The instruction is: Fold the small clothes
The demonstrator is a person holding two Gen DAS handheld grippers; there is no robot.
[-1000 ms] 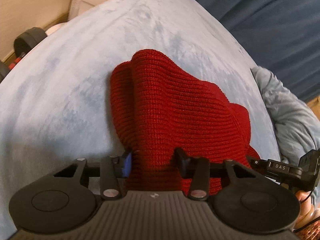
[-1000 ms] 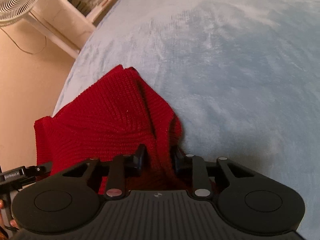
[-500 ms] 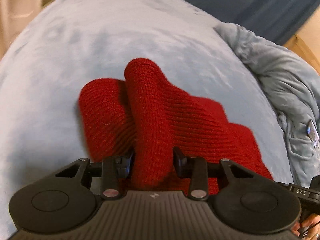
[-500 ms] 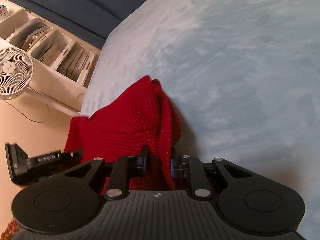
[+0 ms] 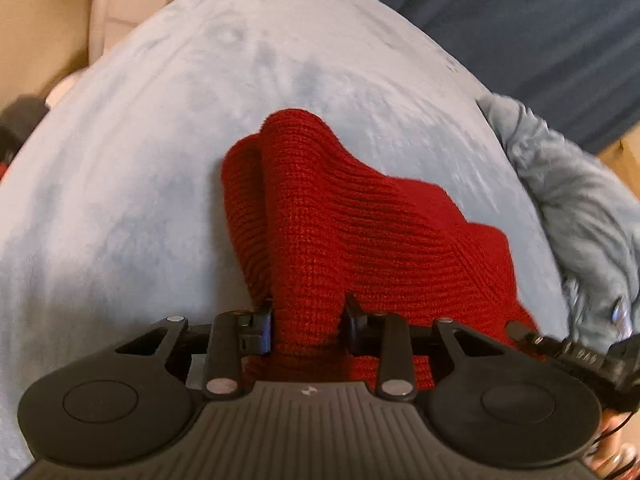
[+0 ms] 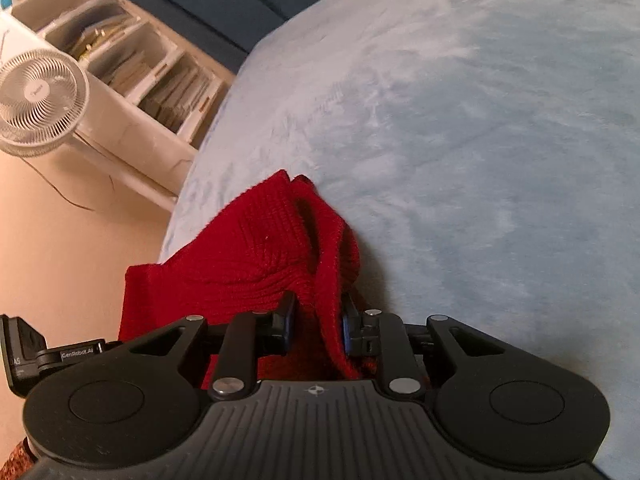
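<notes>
A red knitted hat (image 5: 352, 224) lies bunched on a light blue plush bed cover (image 5: 160, 128). My left gripper (image 5: 308, 324) is shut on one edge of the hat, with knit pinched between its fingers. My right gripper (image 6: 316, 324) is shut on another edge of the same hat (image 6: 264, 248), which rises in a fold ahead of its fingers. The other gripper's body shows at the lower right of the left wrist view (image 5: 576, 356) and at the lower left of the right wrist view (image 6: 52, 356). The hat's gripped edges are hidden behind the fingers.
A crumpled grey-blue blanket (image 5: 580, 200) lies at the right of the bed. A white fan (image 6: 36, 104) and a white shelf unit with papers (image 6: 132, 68) stand on the floor beyond the bed's left edge. A dark blue curtain (image 5: 520, 20) hangs behind.
Both grippers stay shut on the hat and have swung with it. The left wrist view has turned back left; the fold has shifted and the blanket sits further right in view.
</notes>
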